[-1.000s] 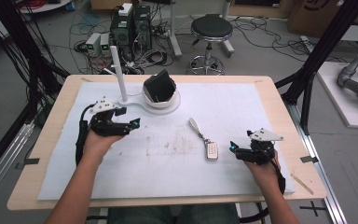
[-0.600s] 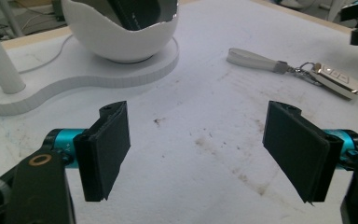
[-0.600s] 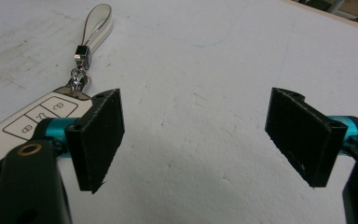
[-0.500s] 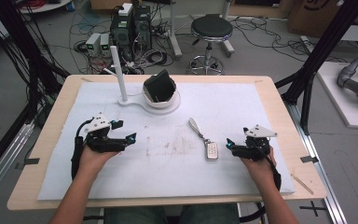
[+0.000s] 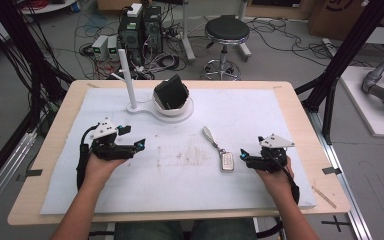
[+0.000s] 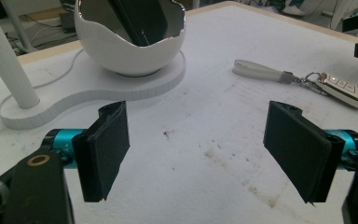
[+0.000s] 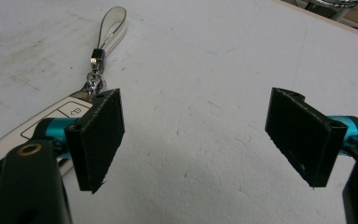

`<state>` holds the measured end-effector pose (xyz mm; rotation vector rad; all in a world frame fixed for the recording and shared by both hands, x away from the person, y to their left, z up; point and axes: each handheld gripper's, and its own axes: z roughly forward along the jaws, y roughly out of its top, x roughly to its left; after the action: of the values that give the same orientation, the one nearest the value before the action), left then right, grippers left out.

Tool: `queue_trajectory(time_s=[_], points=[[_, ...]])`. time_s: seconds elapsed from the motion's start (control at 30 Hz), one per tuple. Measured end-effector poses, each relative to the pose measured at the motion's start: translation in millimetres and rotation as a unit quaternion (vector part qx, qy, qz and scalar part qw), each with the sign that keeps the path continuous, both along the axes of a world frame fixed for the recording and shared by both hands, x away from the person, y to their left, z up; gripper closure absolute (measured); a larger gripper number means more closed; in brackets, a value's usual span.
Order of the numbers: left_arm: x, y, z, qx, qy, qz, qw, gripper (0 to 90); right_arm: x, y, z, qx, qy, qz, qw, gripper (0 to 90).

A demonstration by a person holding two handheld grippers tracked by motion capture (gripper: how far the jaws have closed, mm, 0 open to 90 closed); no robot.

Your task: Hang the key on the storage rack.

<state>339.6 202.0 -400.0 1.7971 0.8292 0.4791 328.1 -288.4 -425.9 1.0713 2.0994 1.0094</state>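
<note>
white key fob (image 5: 226, 161), black jaws, white mat (image 5: 260, 115)

grey floor strewn with cables (image 5: 55, 30), a black stool (image 5: 226, 31), computer boxes (image 5: 141, 25) behind the table (image 5: 300, 115).

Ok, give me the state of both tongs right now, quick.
Left tongs: open, holding nothing, above the white mat.
Right tongs: open, holding nothing, beside the car key.

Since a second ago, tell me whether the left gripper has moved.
Yes. The left gripper has drawn back toward the person, away from the white stand, jaws open.
</note>
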Motion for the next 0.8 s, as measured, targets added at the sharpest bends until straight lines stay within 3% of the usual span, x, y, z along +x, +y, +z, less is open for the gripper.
queue_trajectory(time_s=[0.37,0.8], points=[[1.9,6.2,-2.5,-0.01,0.003,0.004,0.9999,22.3,2.6,-1.7,-1.1,-0.001,0.002,-0.002,1.0,19.9],[-1.9,3.2,-0.9,-0.005,0.0,0.004,1.0,22.3,2.5,1.6,0.9,0.0,0.0,0.003,1.0,19.9]])
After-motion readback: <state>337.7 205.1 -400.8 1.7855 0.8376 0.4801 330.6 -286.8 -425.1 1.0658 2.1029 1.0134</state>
